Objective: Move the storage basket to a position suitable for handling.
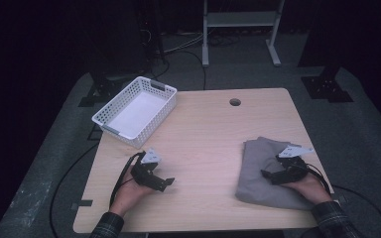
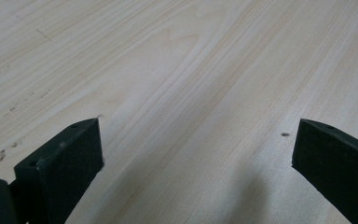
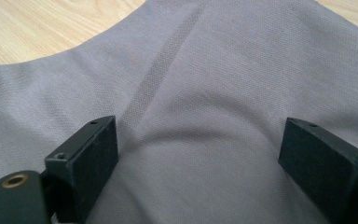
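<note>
A folded grey cloth (image 1: 263, 171) lies on the right side of the wooden table (image 1: 208, 148). My right gripper (image 1: 272, 174) rests over the cloth, jaws wide apart and pointing left across it. In the right gripper view the grey cloth (image 3: 205, 93) spreads under and between the two black jaws, with a raised crease running up the middle; my right gripper (image 3: 198, 154) is open and nothing is pinched. My left gripper (image 1: 163, 183) sits low over bare wood at the front left. In the left gripper view my left gripper (image 2: 198, 149) is open with bare table between its jaws.
A white slotted basket (image 1: 136, 110) stands empty at the table's back left corner. A round cable hole (image 1: 235, 102) is near the back edge. Cables trail from both grippers over the table's front and sides. A metal stand (image 1: 240, 29) is on the floor behind.
</note>
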The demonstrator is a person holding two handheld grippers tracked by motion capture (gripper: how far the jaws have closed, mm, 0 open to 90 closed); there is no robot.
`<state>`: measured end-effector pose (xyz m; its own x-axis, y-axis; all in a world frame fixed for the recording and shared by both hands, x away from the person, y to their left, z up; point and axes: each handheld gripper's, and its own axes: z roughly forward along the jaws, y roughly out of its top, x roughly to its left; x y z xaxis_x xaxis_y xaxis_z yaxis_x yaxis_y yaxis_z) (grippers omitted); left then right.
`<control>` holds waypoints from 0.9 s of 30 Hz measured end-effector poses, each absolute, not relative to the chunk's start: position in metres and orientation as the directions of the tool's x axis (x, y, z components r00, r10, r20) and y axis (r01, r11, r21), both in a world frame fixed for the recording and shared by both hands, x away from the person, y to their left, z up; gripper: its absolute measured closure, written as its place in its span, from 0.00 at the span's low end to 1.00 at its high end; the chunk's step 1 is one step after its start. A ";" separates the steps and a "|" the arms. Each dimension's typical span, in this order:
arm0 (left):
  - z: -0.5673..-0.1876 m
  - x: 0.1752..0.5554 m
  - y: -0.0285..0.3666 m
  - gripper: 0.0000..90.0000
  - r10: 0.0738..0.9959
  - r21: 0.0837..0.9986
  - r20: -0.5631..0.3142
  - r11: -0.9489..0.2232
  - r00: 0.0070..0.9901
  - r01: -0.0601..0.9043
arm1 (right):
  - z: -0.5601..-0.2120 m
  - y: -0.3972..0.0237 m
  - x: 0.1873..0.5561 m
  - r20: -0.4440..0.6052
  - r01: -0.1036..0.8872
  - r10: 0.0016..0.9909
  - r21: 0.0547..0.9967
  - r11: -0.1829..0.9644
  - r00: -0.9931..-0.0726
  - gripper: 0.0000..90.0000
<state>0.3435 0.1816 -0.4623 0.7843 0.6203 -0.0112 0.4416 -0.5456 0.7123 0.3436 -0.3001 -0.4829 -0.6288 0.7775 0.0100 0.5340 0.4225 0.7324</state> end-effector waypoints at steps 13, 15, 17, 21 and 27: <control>-0.449 0.349 0.181 0.07 0.619 0.718 -0.023 -0.536 0.785 0.444 | -0.483 -0.300 0.344 0.011 0.534 0.778 0.734 0.421 -0.628 0.12; -0.445 0.350 0.181 0.08 0.620 0.725 -0.019 -0.532 0.785 0.437 | -0.483 -0.301 0.344 0.011 0.533 0.777 0.734 0.421 -0.629 0.12; -0.442 0.351 0.182 0.09 0.620 0.727 -0.017 -0.531 0.785 0.435 | -0.483 -0.300 0.344 0.011 0.533 0.778 0.734 0.421 -0.629 0.12; -0.436 0.355 0.183 0.14 0.627 0.740 -0.027 -0.511 0.778 0.438 | -0.483 -0.301 0.344 0.011 0.533 0.777 0.734 0.421 -0.629 0.12; -0.428 0.359 0.183 0.19 0.633 0.744 -0.021 -0.508 0.774 0.435 | -0.483 -0.300 0.344 0.010 0.533 0.777 0.733 0.423 -0.629 0.12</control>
<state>0.3593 0.1830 -0.4282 0.7741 0.6328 -0.0207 0.4349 -0.5078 0.7437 0.3438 -0.3004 -0.4830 -0.6295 0.7770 0.0098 0.5329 0.4225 0.7331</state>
